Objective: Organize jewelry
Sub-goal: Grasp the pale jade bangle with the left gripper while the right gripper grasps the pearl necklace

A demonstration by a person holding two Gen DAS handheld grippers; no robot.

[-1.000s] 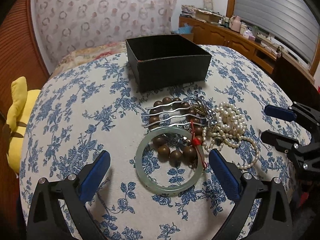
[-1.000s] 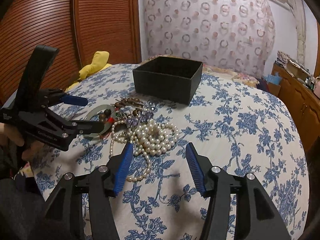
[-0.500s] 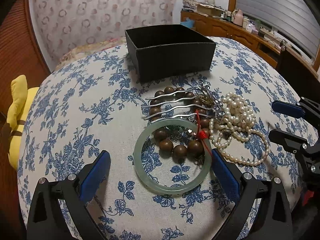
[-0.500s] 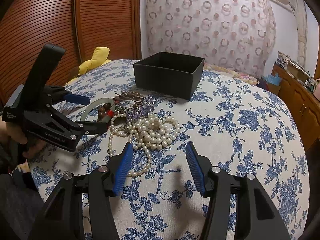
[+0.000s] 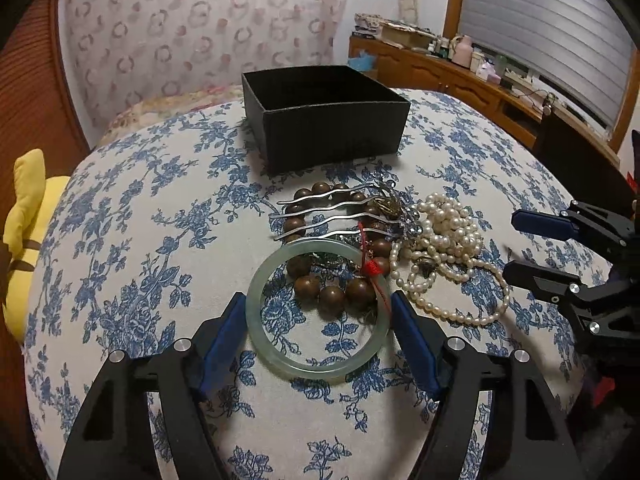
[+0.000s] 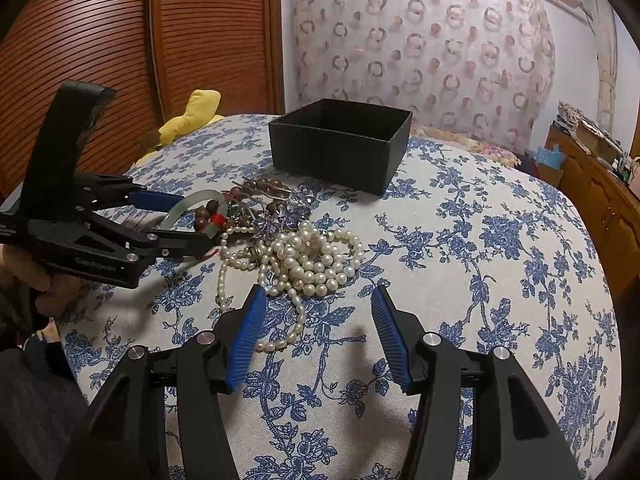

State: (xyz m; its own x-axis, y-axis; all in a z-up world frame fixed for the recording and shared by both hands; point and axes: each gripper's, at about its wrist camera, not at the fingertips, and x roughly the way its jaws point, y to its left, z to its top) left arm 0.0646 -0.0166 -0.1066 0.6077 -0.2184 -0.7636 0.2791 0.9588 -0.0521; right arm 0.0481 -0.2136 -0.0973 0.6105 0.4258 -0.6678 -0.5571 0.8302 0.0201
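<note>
Left gripper (image 5: 318,320): we have just been closing its jaws around the jade bangle (image 5: 316,366). The blue pads now stand at the ring's two outer sides, touching or almost touching; we cannot say that they press already.
Why this grip: we judge that the smooth, hard ring is taken across its width because it lies flat and offers no other edge.
Right gripper (image 6: 318,332): its jaws are spread and hold nothing. It hovers over the cloth, just beside the pearl strands (image 6: 304,258), probably waiting for its turn.
Jewelry place: all pieces lie in one heap on the flowered tablecloth (image 5: 120,240), in front of the black box (image 5: 326,114).
Wooden bead bracelet (image 5: 332,294): round, brown, matt; some beads lie inside the bangle.
Hair forks (image 5: 332,216): thin, wavy, silver metal.
Box: square, open; probably the destination.
</note>
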